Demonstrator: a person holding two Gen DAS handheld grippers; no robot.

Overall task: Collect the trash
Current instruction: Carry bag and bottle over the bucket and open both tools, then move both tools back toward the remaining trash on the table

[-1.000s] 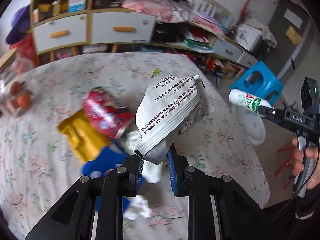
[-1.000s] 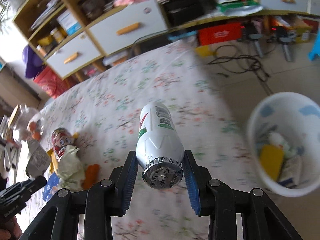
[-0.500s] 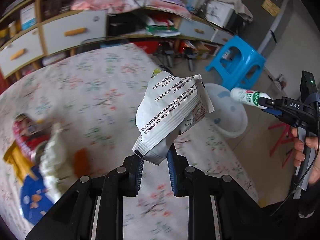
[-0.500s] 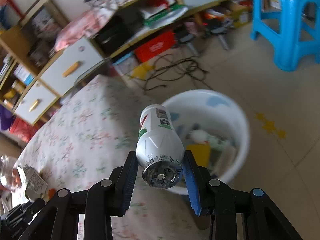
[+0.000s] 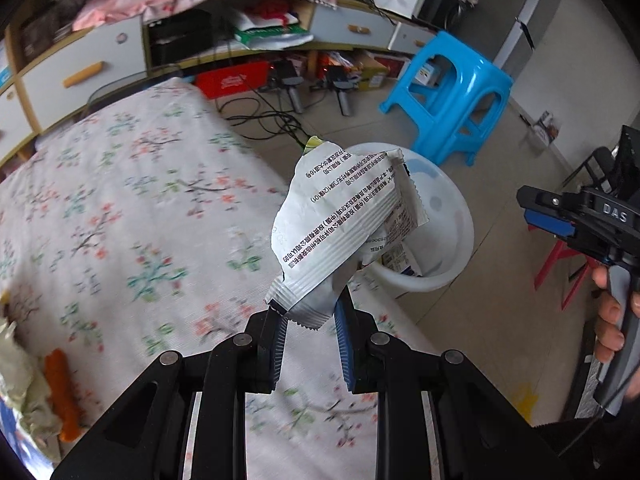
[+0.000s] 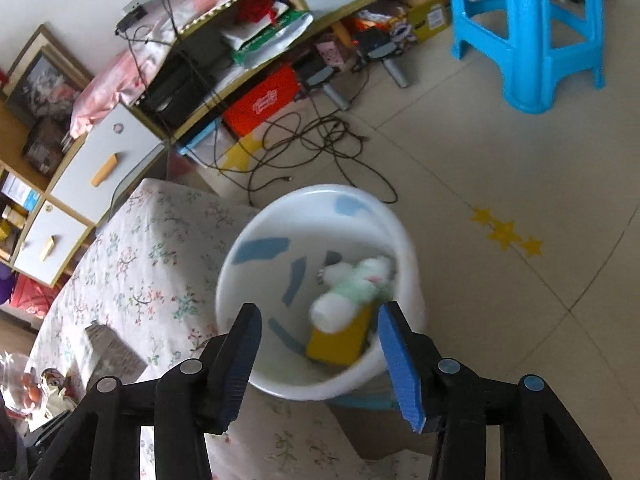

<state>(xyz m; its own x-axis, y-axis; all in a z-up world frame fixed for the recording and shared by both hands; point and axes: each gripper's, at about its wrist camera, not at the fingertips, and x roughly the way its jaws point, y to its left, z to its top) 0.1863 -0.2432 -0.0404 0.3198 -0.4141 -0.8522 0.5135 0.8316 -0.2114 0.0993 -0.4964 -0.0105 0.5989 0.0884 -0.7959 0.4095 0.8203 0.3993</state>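
2 tools tilt steeply downward. The left hand-held gripper (image 5: 310, 322) pinches a white wrapper (image 5: 344, 236). The right hand-held gripper (image 6: 320, 344), jaws just parted and empty, hangs above the white bin (image 6: 404, 240).

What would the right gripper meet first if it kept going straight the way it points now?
Probably the white bin on the floor: the right gripper, jaws just opened and empty, aims into its mouth, at the blurred white bottle over a yellow box. Depth is unclear.

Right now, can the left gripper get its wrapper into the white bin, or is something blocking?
Probably yes. The left gripper is shut on the wrapper, and the white bin sits open-topped on the floor just past the table edge. Nothing covers it. The right gripper, open and empty, hangs over it and may need to clear.
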